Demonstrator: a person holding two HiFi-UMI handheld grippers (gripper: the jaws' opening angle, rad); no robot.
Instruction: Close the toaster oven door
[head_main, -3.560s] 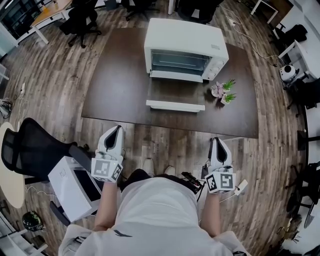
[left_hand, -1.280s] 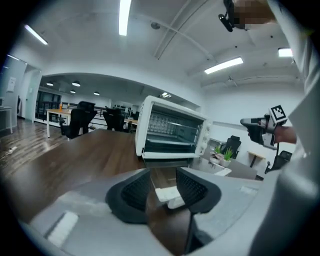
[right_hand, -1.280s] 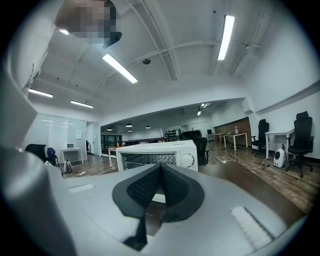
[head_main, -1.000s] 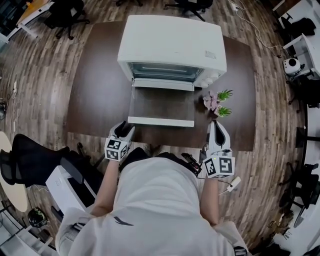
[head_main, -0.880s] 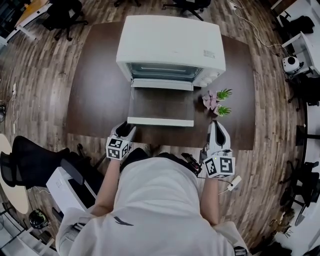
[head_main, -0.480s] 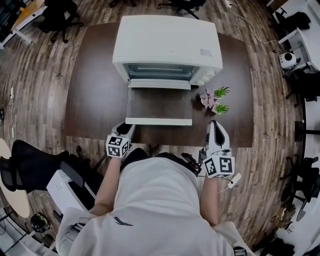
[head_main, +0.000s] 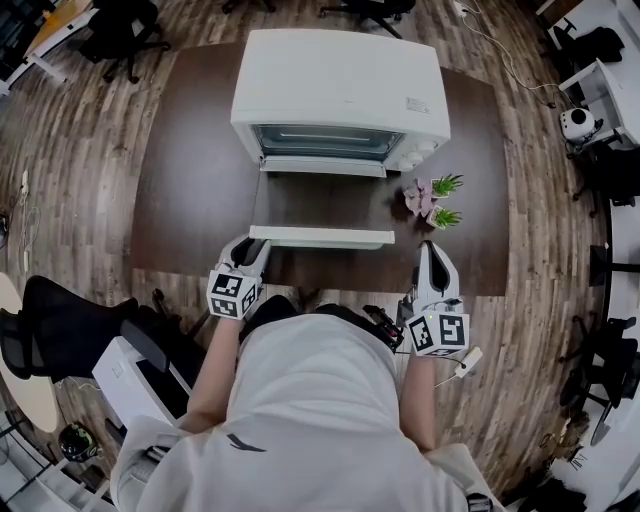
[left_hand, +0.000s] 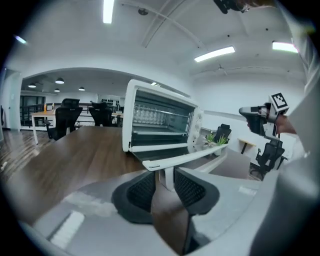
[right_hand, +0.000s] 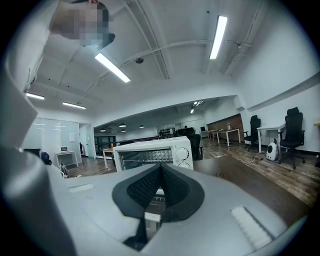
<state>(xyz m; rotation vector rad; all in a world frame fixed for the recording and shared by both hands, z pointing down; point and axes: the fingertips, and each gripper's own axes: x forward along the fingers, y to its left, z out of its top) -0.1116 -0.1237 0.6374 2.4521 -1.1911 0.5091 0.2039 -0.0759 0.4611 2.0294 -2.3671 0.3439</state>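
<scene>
A white toaster oven (head_main: 340, 75) stands on the dark table (head_main: 190, 190). Its door (head_main: 320, 205) hangs open toward me, a little above flat. My left gripper (head_main: 250, 250) is at the left end of the door handle (head_main: 322, 237). In the left gripper view its jaws (left_hand: 165, 186) are closing on the handle's white post (left_hand: 169, 176), and both pads touch it. My right gripper (head_main: 432, 258) hovers at the table's front edge to the right of the door, shut and empty. The right gripper view shows the oven (right_hand: 150, 152) beyond its tips (right_hand: 160, 187).
Two small potted plants (head_main: 437, 200) stand right of the door, near the oven's knobs. A black office chair (head_main: 60, 320) and a white box (head_main: 135, 375) are on the floor at my left. More desks and chairs stand behind the table.
The left gripper's jaws have narrowed onto the handle's left end, and the door's front edge has lifted slightly. The right gripper has stayed put.
</scene>
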